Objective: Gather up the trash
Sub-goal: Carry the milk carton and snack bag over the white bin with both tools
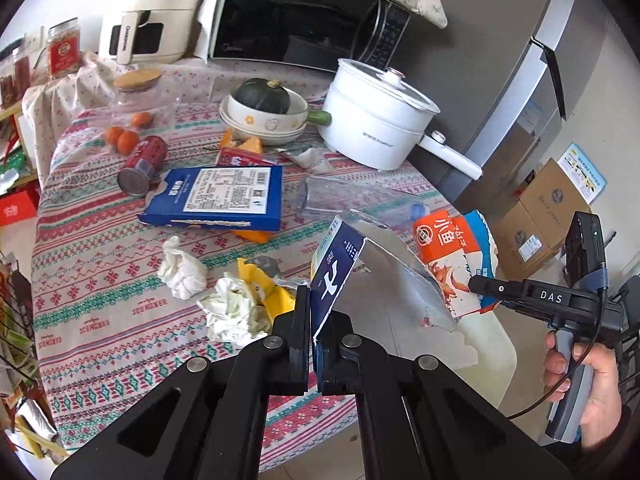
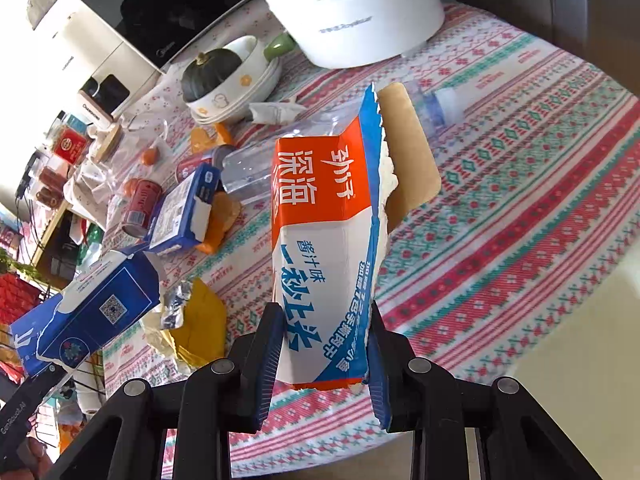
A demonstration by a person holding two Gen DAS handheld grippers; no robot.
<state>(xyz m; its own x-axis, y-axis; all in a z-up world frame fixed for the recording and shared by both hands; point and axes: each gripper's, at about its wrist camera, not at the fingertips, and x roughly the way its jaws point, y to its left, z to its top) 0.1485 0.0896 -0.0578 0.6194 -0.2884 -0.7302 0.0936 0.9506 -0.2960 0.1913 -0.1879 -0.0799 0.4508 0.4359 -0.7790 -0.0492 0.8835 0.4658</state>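
Note:
My left gripper [image 1: 318, 320] is shut on a torn dark blue carton [image 1: 340, 272] and holds it above the table's near edge; the carton also shows in the right wrist view [image 2: 92, 308]. My right gripper [image 2: 320, 356] is shut on an orange, white and blue snack box [image 2: 324, 240], held up over the patterned tablecloth [image 2: 520, 208]; the box also shows in the left wrist view [image 1: 448, 256]. On the table lie a flat blue box [image 1: 218, 196], a red can [image 1: 144, 164] on its side, crumpled tissues [image 1: 182, 268], a yellow wrapper [image 1: 268, 288] and a crushed clear bottle [image 1: 352, 196].
A white electric pot [image 1: 376, 120] stands at the table's back right, beside stacked bowls holding a green squash [image 1: 262, 96]. A microwave [image 1: 296, 16] and a white air fryer [image 1: 156, 12] stand behind. Oranges [image 1: 122, 138] and a glass jar [image 1: 140, 96] lie back left. Cardboard boxes [image 1: 540, 216] sit on the floor right.

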